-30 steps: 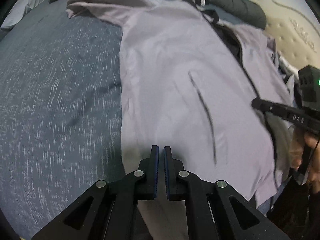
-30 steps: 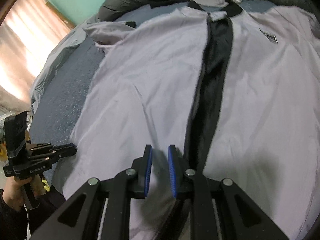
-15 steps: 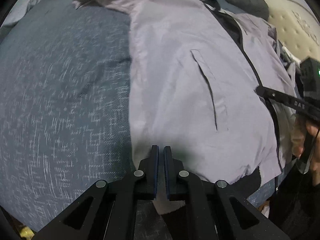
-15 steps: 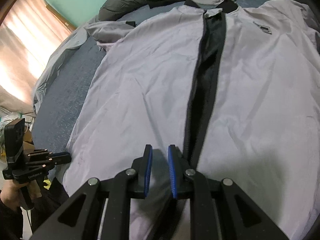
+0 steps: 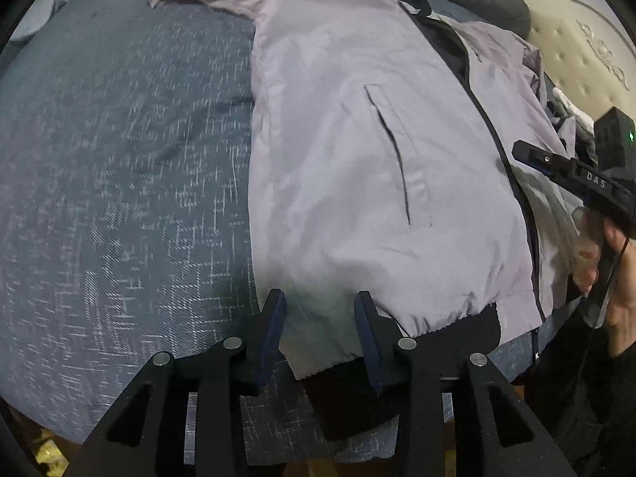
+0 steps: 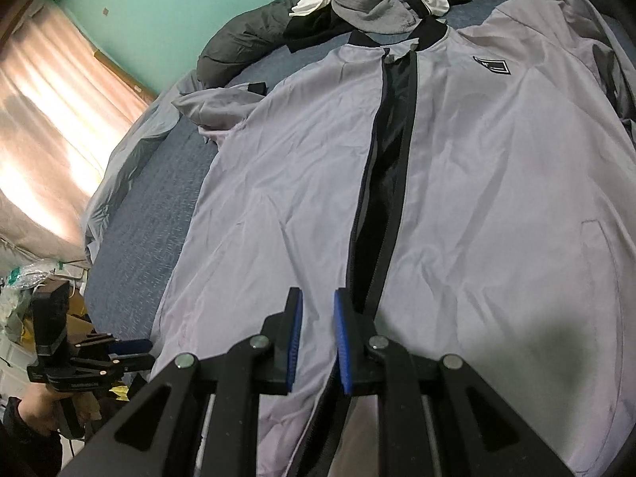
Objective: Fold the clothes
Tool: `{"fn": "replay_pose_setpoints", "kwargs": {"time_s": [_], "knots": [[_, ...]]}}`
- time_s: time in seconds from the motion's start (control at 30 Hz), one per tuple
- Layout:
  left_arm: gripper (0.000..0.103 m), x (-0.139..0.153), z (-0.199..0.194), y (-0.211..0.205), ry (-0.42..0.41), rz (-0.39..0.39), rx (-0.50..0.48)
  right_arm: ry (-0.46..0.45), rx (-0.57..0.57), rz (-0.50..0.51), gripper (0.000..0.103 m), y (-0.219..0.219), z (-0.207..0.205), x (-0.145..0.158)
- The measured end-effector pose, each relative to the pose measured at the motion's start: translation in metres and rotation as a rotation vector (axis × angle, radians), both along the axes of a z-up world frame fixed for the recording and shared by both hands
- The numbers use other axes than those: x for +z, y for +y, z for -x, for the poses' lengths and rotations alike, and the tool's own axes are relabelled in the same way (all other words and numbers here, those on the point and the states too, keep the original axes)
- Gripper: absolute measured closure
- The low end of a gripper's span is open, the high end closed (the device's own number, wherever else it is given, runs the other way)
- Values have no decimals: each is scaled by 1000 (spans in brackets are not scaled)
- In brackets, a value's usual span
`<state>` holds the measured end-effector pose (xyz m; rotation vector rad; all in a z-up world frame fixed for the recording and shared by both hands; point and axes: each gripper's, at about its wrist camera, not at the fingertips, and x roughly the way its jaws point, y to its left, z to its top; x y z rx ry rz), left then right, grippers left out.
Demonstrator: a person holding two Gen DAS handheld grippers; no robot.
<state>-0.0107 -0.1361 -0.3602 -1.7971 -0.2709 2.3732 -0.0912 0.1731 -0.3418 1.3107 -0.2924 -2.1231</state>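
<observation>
A pale grey jacket with a black zip strip lies spread front up on the blue bed cover. My left gripper is at its lower left corner. Its jaws are opening, and the hem corner with its black band lies loose between them, untouched by the pads. My right gripper hovers over the lower front beside the zip, its blue pads a narrow gap apart with nothing pinched. Each view shows the other gripper: the right gripper and the left gripper.
Several other clothes are piled past the jacket's collar, against a dark duvet. A cream headboard is at the right, a lit curtain and floor clutter at the left. The bed's near edge runs just under both grippers.
My left gripper's jaws have gone from shut to apart and let the hem corner drop between them. Both views have drawn back a little, so the jacket lies flatter and more of it shows.
</observation>
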Motion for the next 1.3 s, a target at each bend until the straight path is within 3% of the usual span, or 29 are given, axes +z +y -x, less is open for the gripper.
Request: {"fn": "replay_pose_setpoints", "kwargs": {"time_s": [0.33, 0.43, 0.47, 0.6, 0.93, 1.03, 1.1, 1.3], "knots": [[64, 0, -1, -15, -11, -12, 26, 7, 3, 17, 87, 3, -4, 2], [78, -4, -7, -8, -9, -23, 14, 7, 5, 18, 87, 2, -4, 1], [88, -3, -7, -8, -7, -27, 17, 7, 5, 19, 87, 2, -4, 1], [96, 3, -9, -14, 13, -37, 30, 8, -1, 22, 87, 5, -5, 1], [92, 8, -15, -30, -7, -60, 84, 18, 7, 28, 87, 6, -6, 3], [87, 24, -14, -39, 22, -50, 102, 17, -1, 35, 87, 9, -4, 3], [77, 37, -10, -51, 52, -53, 126, 18, -2, 42, 87, 12, -3, 4], [73, 65, 17, -87, 114, 49, 172, 59, -19, 44, 87, 23, 11, 16]]}}
